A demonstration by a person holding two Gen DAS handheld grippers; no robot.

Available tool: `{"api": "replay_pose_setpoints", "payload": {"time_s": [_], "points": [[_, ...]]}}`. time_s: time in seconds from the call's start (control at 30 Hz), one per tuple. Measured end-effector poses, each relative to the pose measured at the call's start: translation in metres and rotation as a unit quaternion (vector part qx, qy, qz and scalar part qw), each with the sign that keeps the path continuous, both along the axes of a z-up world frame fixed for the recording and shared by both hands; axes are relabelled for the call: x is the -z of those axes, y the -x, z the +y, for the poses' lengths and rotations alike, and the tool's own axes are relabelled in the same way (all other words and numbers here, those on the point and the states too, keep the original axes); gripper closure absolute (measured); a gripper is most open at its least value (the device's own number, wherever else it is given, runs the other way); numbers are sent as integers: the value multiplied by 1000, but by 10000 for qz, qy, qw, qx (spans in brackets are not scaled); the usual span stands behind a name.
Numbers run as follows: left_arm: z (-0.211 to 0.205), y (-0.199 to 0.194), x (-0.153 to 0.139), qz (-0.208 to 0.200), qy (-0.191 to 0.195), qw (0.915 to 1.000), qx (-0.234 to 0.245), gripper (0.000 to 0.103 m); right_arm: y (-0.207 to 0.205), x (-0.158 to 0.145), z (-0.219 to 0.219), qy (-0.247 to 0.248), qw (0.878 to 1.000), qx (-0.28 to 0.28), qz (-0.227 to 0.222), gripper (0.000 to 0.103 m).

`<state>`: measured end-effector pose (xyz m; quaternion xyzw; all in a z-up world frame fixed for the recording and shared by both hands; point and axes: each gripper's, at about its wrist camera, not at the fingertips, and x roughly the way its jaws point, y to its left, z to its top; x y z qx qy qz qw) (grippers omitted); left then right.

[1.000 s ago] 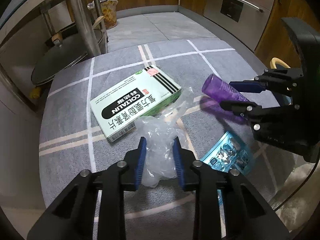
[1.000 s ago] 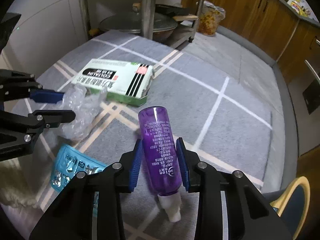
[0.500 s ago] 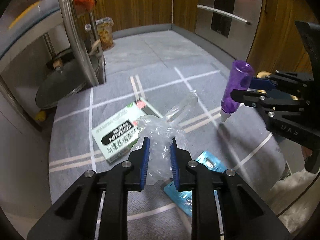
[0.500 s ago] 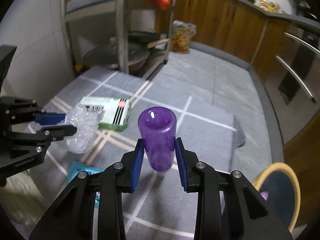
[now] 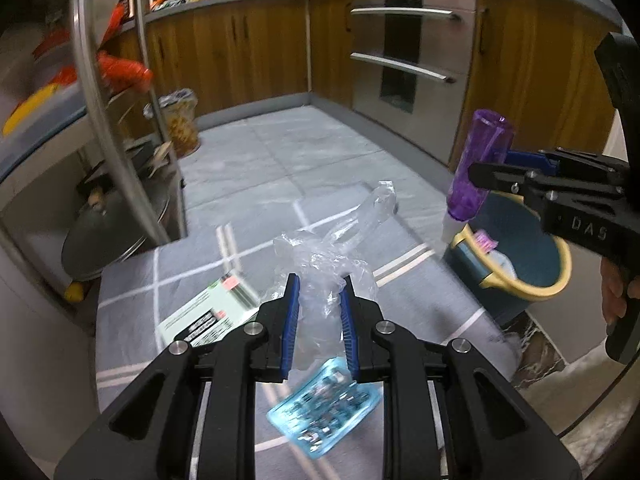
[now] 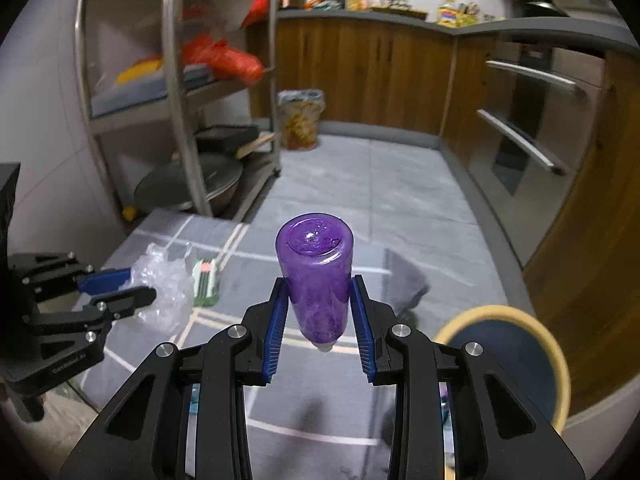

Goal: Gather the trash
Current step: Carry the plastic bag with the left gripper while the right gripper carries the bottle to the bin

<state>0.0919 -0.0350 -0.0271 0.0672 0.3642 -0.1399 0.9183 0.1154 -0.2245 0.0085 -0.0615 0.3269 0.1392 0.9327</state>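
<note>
Gripping crumpled clear plastic bag (image 5: 320, 280) in left gripper (image 5: 318, 300), raised above grey mat (image 5: 132, 312); purple bottle (image 6: 316, 276) (cap down) clamped in right gripper (image 6: 320, 312), near blue bin (image 6: 516, 360).

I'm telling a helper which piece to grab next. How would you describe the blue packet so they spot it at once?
Look at the grey mat with white lines. Near its front edge, close under the left gripper, lies the blister pack. It is the only bright blue, see-through piece; the box beside it is white and green.
</note>
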Motion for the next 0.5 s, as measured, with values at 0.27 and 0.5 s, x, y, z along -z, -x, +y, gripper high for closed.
{"api": "replay_pose_setpoints", "payload": {"time_s": [0.27, 0.5], "points": [[-37, -1, -11, -134, 20, 9994, 326, 83, 16, -25, -73, -250, 9973, 655, -222, 70], [-73, -5, -12, -139, 51, 9983, 561, 83, 27, -27, -129, -266, 9938, 1044, -258, 70]]}}
